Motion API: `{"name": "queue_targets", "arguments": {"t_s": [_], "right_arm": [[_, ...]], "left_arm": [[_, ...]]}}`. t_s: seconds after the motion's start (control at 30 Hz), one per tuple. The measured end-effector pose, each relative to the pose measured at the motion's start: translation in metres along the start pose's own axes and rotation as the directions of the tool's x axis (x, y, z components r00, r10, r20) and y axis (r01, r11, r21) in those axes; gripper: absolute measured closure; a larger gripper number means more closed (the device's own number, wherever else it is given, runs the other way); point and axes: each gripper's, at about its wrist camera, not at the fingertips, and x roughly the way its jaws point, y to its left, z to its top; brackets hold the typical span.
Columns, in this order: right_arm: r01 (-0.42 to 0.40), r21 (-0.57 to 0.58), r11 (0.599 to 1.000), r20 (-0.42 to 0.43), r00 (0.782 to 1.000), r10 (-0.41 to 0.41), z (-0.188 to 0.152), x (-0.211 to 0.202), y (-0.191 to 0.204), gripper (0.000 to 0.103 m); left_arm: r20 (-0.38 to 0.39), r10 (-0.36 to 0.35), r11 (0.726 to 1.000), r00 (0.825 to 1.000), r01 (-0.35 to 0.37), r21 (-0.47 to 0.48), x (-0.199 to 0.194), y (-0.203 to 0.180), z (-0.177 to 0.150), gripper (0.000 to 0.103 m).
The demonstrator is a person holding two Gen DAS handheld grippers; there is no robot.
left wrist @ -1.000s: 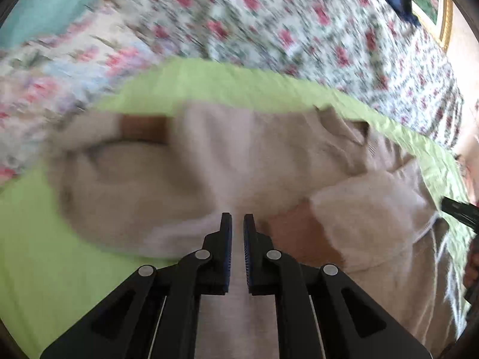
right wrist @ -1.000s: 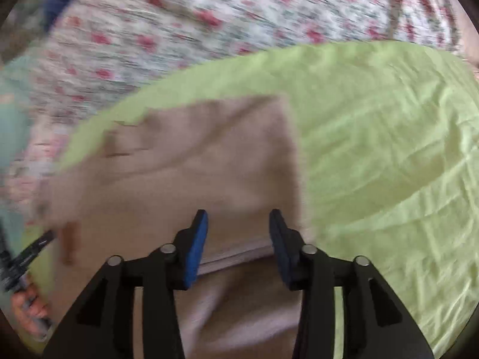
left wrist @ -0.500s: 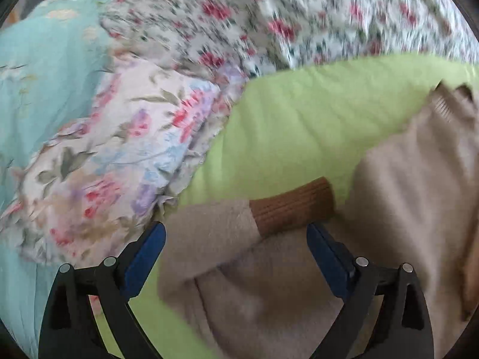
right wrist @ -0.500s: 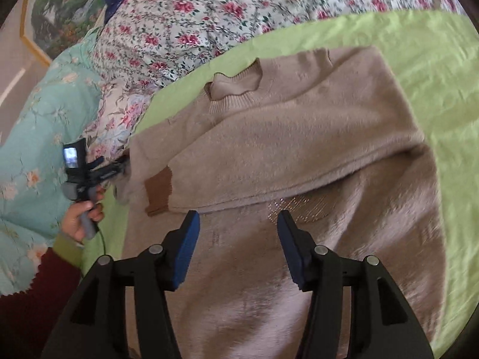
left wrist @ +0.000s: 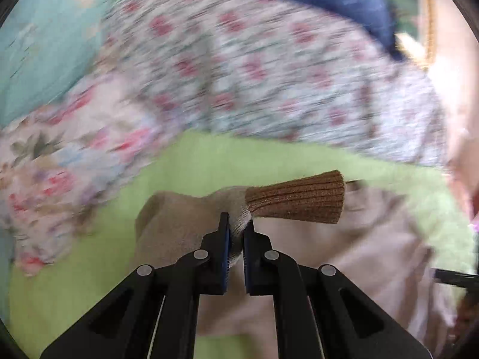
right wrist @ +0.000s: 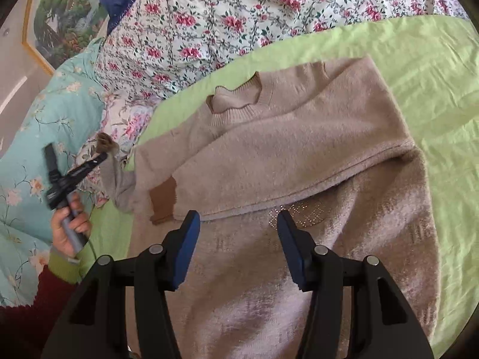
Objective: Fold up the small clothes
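Sleeve (left wrist: 239, 224) sits pinched in left hand-held gripper (left wrist: 236, 233).

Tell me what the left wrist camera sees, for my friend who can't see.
The left gripper pinches a beige sweater's sleeve just behind its brown ribbed cuff, lifted above a green sheet. Blurry flowery bedding lies behind.

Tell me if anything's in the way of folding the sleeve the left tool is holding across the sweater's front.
Nothing visible blocks it. The left tool is shut on the sleeve just behind its brown cuff. The sweater's front carries only the other sleeve, already folded across, and the right tool hovers open above it.
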Motion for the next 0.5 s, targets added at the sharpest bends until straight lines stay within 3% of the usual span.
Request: {"name": "queue_targets", "arguments": {"t_s": [0.1, 0.17, 0.33, 0.5], "right_arm": [[0.009, 0.011, 1.0, 0.019, 1.0, -0.009, -0.001, -0.011, -0.006, 0.048], [0.015, 0.026, 1.0, 0.028, 0.999, -0.016, -0.001, -0.017, -0.011, 0.048], [0.042, 0.056, 0.998, 0.049, 0.998, -0.044, 0.0, -0.036, -0.029, 0.048], [0.059, 0.078, 0.995, 0.066, 0.996, -0.064, 0.005, -0.044, -0.043, 0.048]], "left_arm": [[-0.011, -0.163, 0.987, 0.987, 0.163, 0.014, 0.003, -0.063, -0.005, 0.097], [-0.035, -0.23, 0.973, 0.973, 0.231, 0.02, 0.015, -0.095, -0.011, 0.097], [-0.148, -0.309, 0.948, 0.939, 0.317, 0.031, 0.079, -0.175, -0.033, 0.097], [-0.248, -0.276, 0.95, 0.928, 0.302, 0.072, 0.145, -0.22, -0.059, 0.095]]}}
